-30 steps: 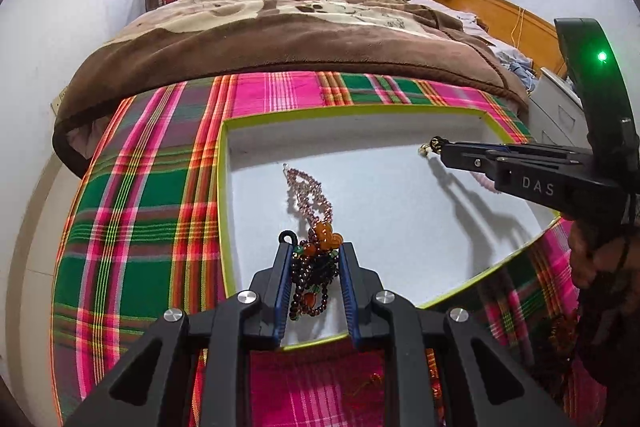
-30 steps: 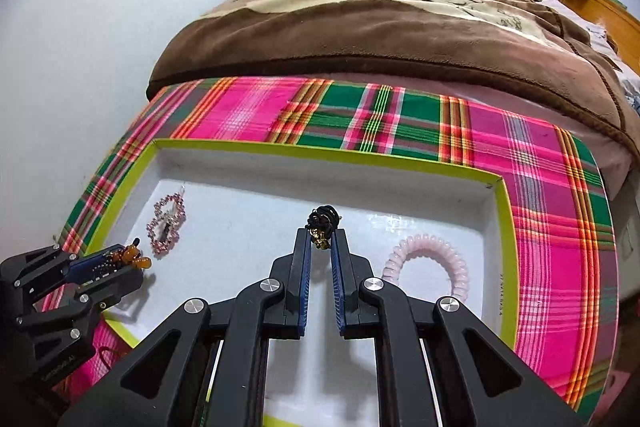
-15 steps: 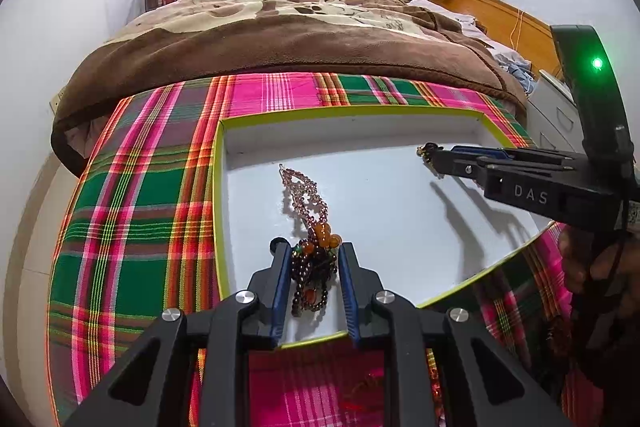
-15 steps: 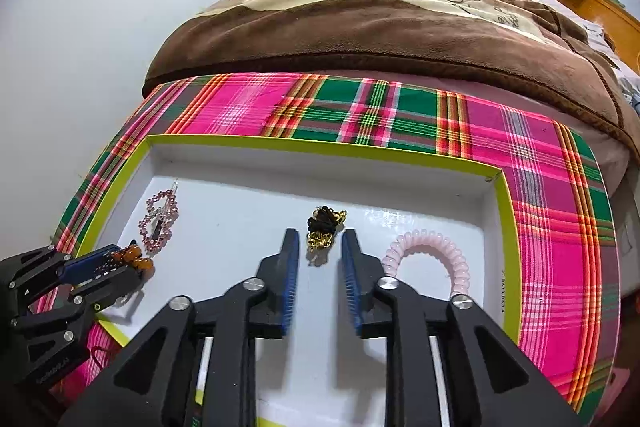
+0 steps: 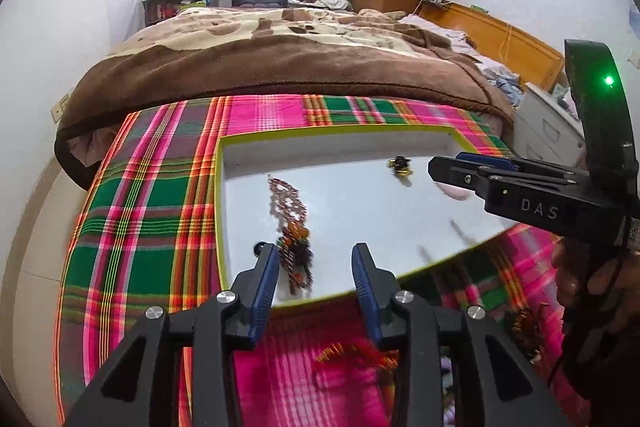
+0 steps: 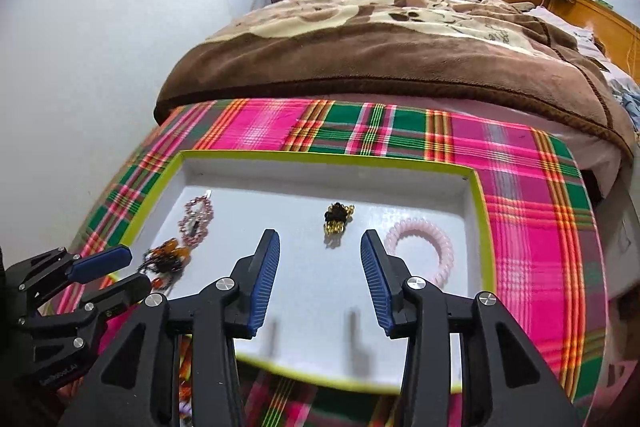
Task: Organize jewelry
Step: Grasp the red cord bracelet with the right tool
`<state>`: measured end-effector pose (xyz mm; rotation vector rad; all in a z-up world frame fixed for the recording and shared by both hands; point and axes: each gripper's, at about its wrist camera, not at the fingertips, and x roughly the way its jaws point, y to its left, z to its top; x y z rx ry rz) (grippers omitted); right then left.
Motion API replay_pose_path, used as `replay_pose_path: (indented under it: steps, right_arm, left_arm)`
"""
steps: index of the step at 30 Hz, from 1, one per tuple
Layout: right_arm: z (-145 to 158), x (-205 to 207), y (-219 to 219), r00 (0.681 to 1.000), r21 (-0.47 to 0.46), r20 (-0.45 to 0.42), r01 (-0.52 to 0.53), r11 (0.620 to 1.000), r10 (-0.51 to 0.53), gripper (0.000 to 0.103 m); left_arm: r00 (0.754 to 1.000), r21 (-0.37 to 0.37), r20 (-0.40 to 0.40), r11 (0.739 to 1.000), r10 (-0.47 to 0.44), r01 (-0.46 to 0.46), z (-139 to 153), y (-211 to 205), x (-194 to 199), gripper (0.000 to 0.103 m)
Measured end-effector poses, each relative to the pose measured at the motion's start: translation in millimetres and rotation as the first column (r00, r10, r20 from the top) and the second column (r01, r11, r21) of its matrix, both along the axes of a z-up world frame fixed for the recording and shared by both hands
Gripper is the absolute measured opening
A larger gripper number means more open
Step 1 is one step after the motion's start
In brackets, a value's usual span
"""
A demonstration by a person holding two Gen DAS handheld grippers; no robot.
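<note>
A white tray with a yellow-green rim (image 5: 219, 195) (image 6: 482, 227) lies on a plaid cloth. My left gripper (image 5: 315, 271) is open and empty, just behind a dark and orange beaded piece (image 5: 297, 259) (image 6: 166, 259) lying at the tray's near left. A pink beaded piece (image 5: 286, 197) (image 6: 196, 219) lies beyond it. My right gripper (image 6: 320, 263) is open and empty, behind a black and gold piece (image 6: 338, 217) (image 5: 401, 166) on the tray floor. A pink spiral hair tie (image 6: 430, 247) lies at the tray's right.
The plaid cloth (image 6: 532, 227) covers the table around the tray. More loose red and orange jewelry (image 5: 356, 353) lies on the cloth in front of the tray. A bed with a brown blanket (image 6: 380, 55) stands behind the table.
My left gripper opened and let the dark and orange beaded piece down onto the tray. My right gripper opened wider and drew back from the black and gold piece.
</note>
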<state>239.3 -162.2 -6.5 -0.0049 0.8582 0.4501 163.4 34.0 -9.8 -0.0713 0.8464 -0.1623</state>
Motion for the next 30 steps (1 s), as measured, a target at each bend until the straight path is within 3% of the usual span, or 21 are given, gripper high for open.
replay_pose_path:
  steps: [15,24,30]
  right_arm:
    - [28,-75,-37,0.995,0.023,0.077,0.060,0.998,-0.062,0.044]
    - [12,-115,-66,0.993,0.039,0.048,0.107,0.994,-0.108,0.044]
    - [-15,-125,-74,0.993,0.015,-0.026,0.118,0.993,-0.118,0.044]
  left_arm:
    - [0.998,-0.046,0.056,0.999,0.013,-0.010,24,-3,-59,0.038]
    - [0.998,-0.075,0.060,0.997,0.021,-0.017,18,-2,-90,0.038]
    - [0.999,-0.095,0.040,0.995,0.022,-0.018,7,-3,-103,0.038]
